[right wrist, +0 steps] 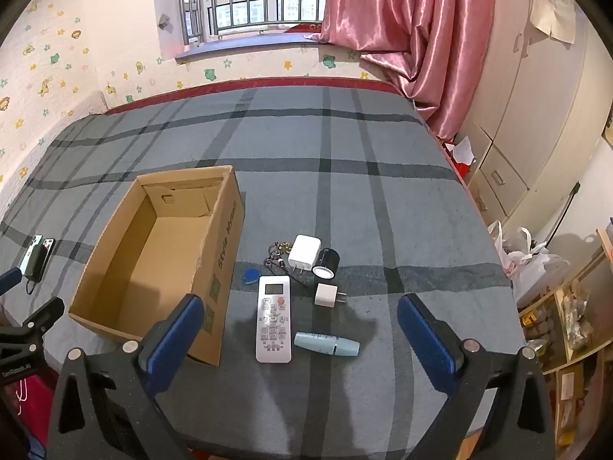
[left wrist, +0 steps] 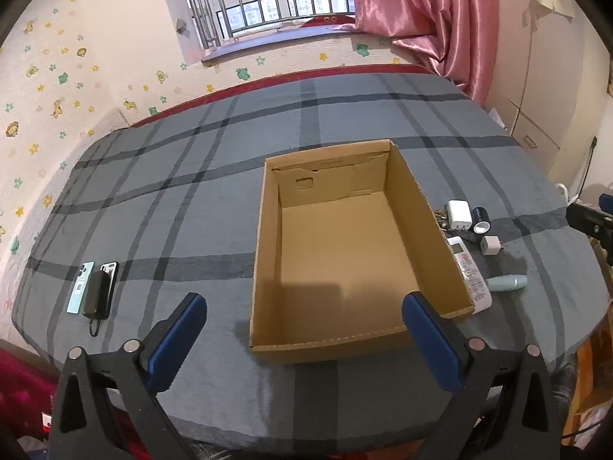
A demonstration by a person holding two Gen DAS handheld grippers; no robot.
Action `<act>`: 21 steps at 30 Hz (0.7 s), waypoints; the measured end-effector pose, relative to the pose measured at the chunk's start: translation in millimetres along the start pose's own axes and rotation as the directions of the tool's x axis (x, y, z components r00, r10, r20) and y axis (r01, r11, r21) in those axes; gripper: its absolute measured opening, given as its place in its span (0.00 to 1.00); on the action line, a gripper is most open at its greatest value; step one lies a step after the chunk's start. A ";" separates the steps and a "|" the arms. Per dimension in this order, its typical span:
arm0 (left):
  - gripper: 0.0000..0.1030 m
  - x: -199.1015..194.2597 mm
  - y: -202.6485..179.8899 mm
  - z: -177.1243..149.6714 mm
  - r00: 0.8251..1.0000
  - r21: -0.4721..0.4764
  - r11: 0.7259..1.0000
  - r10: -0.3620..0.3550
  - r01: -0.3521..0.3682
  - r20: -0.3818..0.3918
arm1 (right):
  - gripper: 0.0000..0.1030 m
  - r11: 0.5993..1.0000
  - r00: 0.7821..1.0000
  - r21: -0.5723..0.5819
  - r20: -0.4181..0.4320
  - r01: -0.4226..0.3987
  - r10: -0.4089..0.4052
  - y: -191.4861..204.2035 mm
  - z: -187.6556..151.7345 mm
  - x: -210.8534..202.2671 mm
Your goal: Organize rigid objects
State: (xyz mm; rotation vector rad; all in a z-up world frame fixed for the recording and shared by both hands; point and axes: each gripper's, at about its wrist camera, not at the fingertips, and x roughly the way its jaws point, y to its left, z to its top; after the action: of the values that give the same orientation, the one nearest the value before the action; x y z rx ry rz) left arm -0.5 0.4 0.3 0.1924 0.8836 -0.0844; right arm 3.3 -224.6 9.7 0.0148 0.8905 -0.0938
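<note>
Here the bed [left wrist: 191, 176], spread with a grey plaid cover, carries an open cardboard box [left wrist: 268, 237], shallow, rectangular and empty, with a hand slot cut in its far wall. To its right, close against the box wall, lie the small hard things: a long white remote control [right wrist: 273, 318], a pale blue capped tube [right wrist: 326, 344] lying flat beside it, a large white charger [right wrist: 304, 253], a small white plug cube [right wrist: 325, 294], a black cylinder [right wrist: 326, 261] on its side, a blue tag [right wrist: 251, 276] and a tangle of keys and cord [right wrist: 276, 256]. On the far left sit two phones [left wrist: 95, 287] with a black power bank [left wrist: 96, 295] resting on them. The left gripper [left wrist: 302, 320] hangs over the box's near edge, its blue-padded jaws spread wide with nothing held. The right gripper [right wrist: 300, 318] hovers above the remote, equally wide and holding nothing. A glossy pink curtain [right wrist: 402, 38] drapes onto the bed's far right corner.
</note>
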 end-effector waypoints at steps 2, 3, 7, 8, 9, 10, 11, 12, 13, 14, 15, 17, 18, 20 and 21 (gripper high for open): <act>1.00 -1.4 1.2 -0.7 1.000 0.000 1.000 -0.005 0.005 0.001 | 1.00 1.000 1.000 0.000 -0.005 -0.001 0.000 0.2 0.3 0.1; 1.00 -0.4 -0.5 0.6 1.000 0.007 1.000 0.011 -0.011 -0.010 | 1.00 1.000 1.000 0.003 0.001 -0.002 0.002 -0.2 0.1 -0.6; 1.00 -1.6 -2.0 3.5 1.000 0.010 1.000 0.015 -0.015 -0.012 | 1.00 1.000 1.000 0.003 0.001 -0.006 0.006 0.2 0.7 -1.5; 1.00 -0.9 -3.0 3.8 1.000 0.013 1.000 0.016 -0.016 -0.012 | 1.00 1.000 1.000 0.002 0.000 -0.005 0.005 0.4 0.9 -1.6; 1.00 -0.8 -2.5 4.7 1.000 0.011 1.000 0.015 -0.015 -0.013 | 1.00 1.000 1.000 0.002 -0.001 -0.006 0.006 0.4 1.2 -1.8; 1.00 -0.4 -0.5 4.1 1.000 0.010 1.000 0.010 -0.009 -0.010 | 1.00 1.000 1.000 0.004 -0.001 -0.007 0.007 1.2 1.0 1.0; 1.00 -0.3 -0.3 4.1 1.000 0.009 1.000 0.008 -0.007 -0.009 | 1.00 1.000 1.000 0.001 0.007 -0.007 0.007 0.5 5.9 -7.4; 1.00 -0.1 -1.7 3.7 1.000 0.007 1.000 0.007 -0.007 -0.008 | 1.00 1.000 1.000 0.001 0.008 -0.005 0.005 1.6 7.0 -8.3; 1.00 -0.1 -3.0 3.6 1.000 0.007 1.000 0.005 -0.005 -0.006 | 1.00 1.000 1.000 0.002 0.013 -0.007 0.007 -1.0 4.1 -5.9; 1.00 0.0 -3.4 3.5 1.000 0.009 1.000 0.006 -0.006 -0.005 | 1.00 1.000 1.000 0.003 0.013 -0.007 0.007 -1.2 4.3 -6.3; 1.00 -0.2 -3.3 3.7 1.000 0.009 1.000 0.006 -0.006 -0.005 | 1.00 1.000 1.000 0.003 0.015 -0.006 0.006 -1.3 4.5 -6.8; 1.00 -0.7 -3.6 3.5 1.000 0.011 1.000 0.005 -0.005 -0.004 | 1.00 1.000 1.000 0.003 0.018 -0.006 0.006 -1.5 4.9 -7.4; 1.00 -0.9 -3.7 3.7 1.000 0.012 1.000 0.005 -0.005 -0.005 | 1.00 1.000 1.000 0.003 0.021 -0.006 0.006 -1.1 3.2 -8.3; 1.00 -1.2 -4.0 3.7 1.000 0.015 1.000 0.006 -0.006 -0.004 | 1.00 1.000 1.000 0.000 0.024 -0.005 0.005 0.2 3.4 -8.9; 1.00 -1.3 -4.2 3.9 1.000 0.016 1.000 0.005 -0.005 -0.005 | 1.00 1.000 1.000 -0.002 0.026 -0.004 0.004 0.4 3.4 -9.4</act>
State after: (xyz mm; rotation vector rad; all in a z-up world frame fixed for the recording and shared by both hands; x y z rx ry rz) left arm 1.0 -4.5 3.2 0.2095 0.8879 -0.0859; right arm 0.1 -223.6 19.1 0.0139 0.8647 -0.0892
